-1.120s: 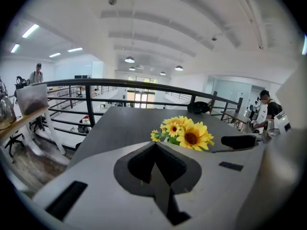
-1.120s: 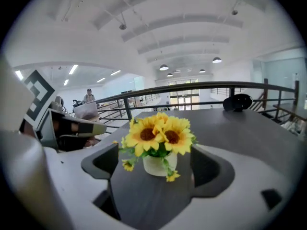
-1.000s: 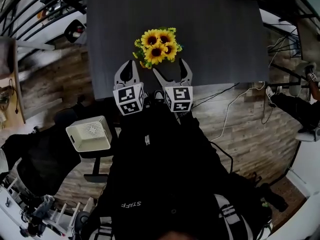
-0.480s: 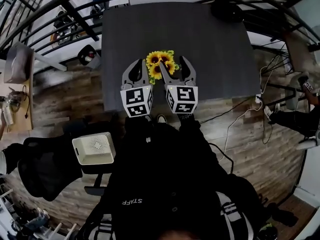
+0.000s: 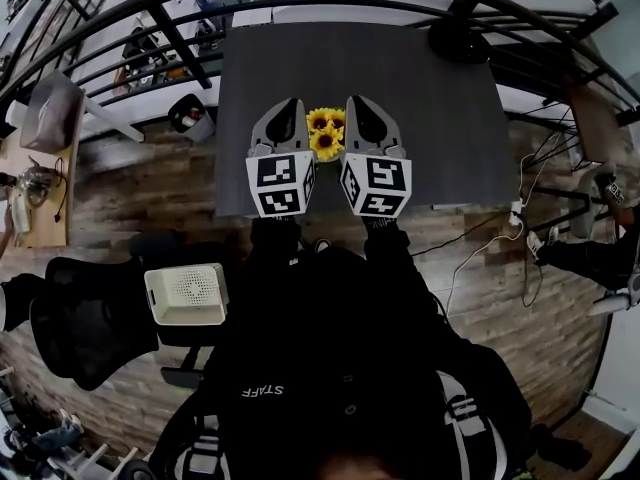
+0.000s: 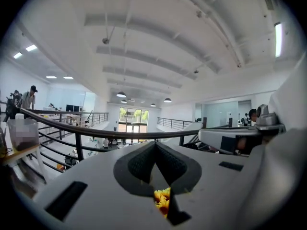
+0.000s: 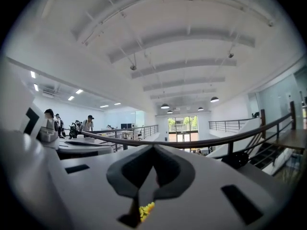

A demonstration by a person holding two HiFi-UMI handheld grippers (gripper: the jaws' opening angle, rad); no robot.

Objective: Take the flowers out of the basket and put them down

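Note:
A bunch of yellow sunflowers lies on the dark grey table, showing between my two raised grippers. My left gripper is held high above the table's near edge, jaws shut with nothing in them. Beside it my right gripper is also shut and empty. Both gripper views look out level over the hall. In the left gripper view the closed jaws leave a slit that shows a bit of the sunflowers. The right gripper view shows the sunflowers the same way. No basket is in view.
A white box rests on a black chair at the person's left. Dark metal railings run behind and beside the table. A black round object sits at the table's far right corner. Cables trail over the wooden floor.
Both grippers have risen towards the head camera, away from the flowers. The right gripper's jaws, wide apart a second ago, have closed. The flowers stay on the table.

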